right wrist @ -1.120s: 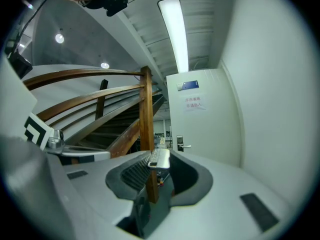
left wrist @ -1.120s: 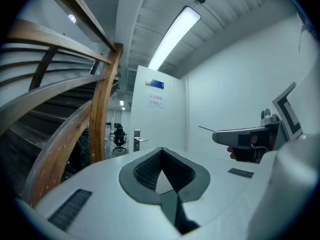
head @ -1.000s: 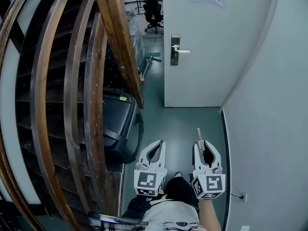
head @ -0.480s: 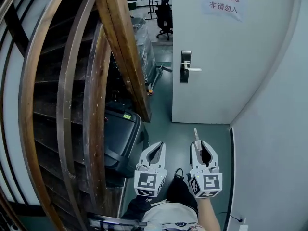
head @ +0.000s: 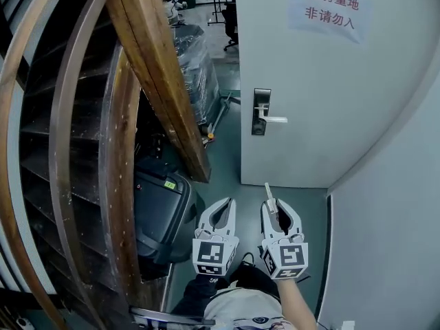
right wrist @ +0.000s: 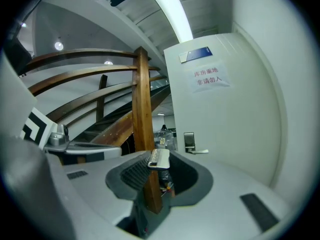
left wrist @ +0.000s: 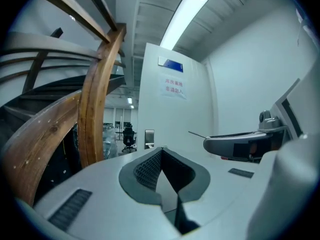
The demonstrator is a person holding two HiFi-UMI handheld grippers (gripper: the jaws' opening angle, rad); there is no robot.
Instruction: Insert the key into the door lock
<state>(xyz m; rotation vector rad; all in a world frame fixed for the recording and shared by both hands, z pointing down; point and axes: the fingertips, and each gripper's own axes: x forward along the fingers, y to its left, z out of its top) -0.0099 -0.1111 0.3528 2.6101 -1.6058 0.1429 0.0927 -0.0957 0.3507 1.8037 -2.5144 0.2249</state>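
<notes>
- Closing on the door lock (head: 260,112): nearer than a second ago, but far ahead yet.
- Right gripper (head: 273,206) clenched on key (head: 269,192), tip forward; insertion not begun.
- Left gripper (head: 221,208) jaws together, empty.

Door lock (head: 260,112) larger and lower in view — nearer, right gripper (head: 275,206) and its key (head: 269,192) shifted left

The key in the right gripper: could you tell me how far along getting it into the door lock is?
Done: the right gripper has its jaws shut on the key, blade pointing forward. In hand: the approach; the door lock is well ahead, apart from the key. Left: reach it, align the blade, insert. The left gripper is shut, empty.
</notes>
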